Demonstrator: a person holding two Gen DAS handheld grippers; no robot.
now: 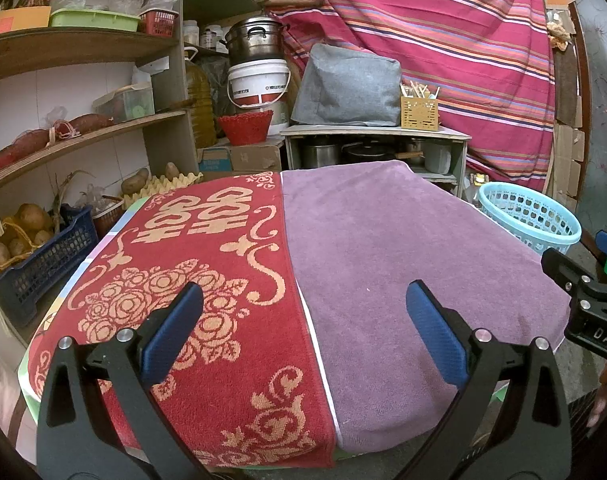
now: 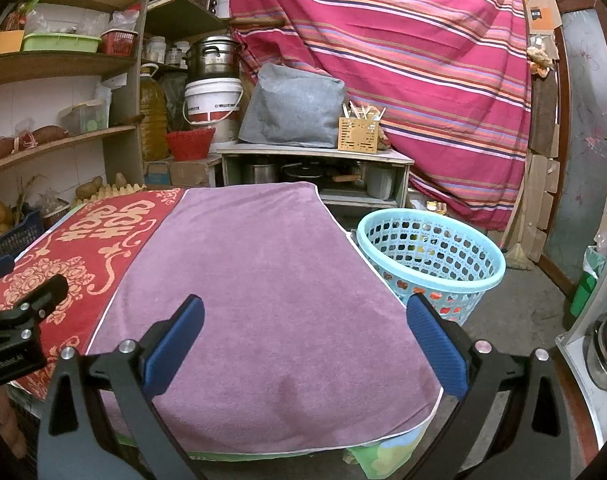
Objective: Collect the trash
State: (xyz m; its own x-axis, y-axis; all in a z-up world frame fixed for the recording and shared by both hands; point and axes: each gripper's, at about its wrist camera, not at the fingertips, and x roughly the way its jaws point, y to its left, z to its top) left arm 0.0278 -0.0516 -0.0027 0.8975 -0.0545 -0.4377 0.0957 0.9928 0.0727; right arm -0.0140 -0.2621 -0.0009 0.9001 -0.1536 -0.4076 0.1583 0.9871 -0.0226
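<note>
- Wooden shelves [image 1: 83,46] stood at left against a white tiled wall [image 1: 31,92].
- A striped red cloth [image 1: 443,40] hung across the back.
- A low white cabinet [image 2: 315,156] held pots, with a grey covered box [image 2: 295,108] on top.
- The concrete floor [image 2: 519,304] lay bare.
- Cardboard [image 2: 543,184] lined the right side by a door [image 2: 587,120].

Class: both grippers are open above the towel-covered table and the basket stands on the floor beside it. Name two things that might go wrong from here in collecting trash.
1. The purple towel and red towel lie loose on the table; a closing right gripper or left gripper might snag and drag them.
2. The blue basket sits low beside the table, so a release from above might miss its rim. No trash shows on the towels.
</note>
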